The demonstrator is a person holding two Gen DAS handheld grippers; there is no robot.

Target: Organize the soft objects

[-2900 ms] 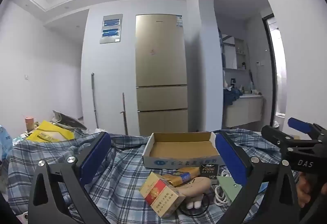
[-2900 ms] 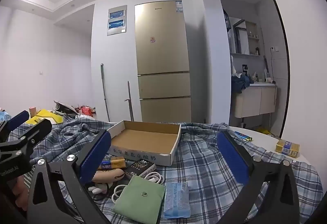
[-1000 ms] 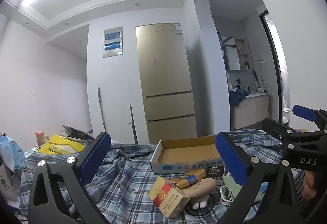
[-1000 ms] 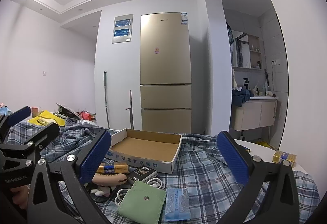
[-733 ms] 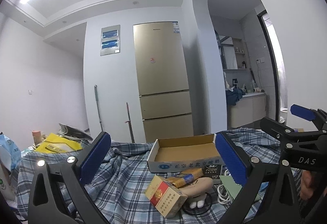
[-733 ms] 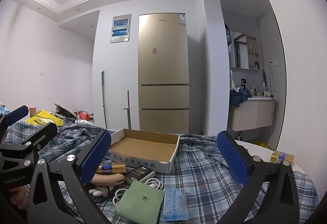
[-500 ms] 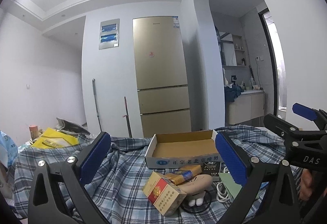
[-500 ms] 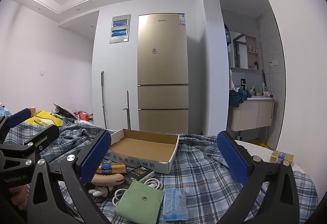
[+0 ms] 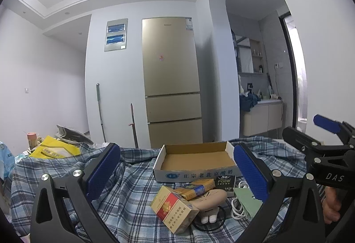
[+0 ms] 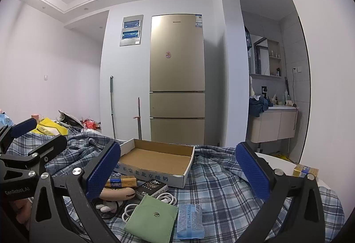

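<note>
Left tool [image 9: 175,167] and right tool [image 10: 177,167] hover, both spread wide, gripping nothing.
Soft plush toy [image 9: 210,198] lies half-hidden behind the cigarette pack [image 9: 175,212], before the cardboard box [image 9: 195,159]; green pouch [image 10: 153,216] overlaps a white cable [image 10: 165,197].

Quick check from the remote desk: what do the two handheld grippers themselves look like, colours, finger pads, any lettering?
Both are matte black frames with silver screw heads and textured blue finger pads. The left gripper shows white "GenRobot.AI" lettering in the right wrist view; the right gripper reads "DAS" in the left wrist view. No cables visible. Bare fingers grip each handle.
</note>
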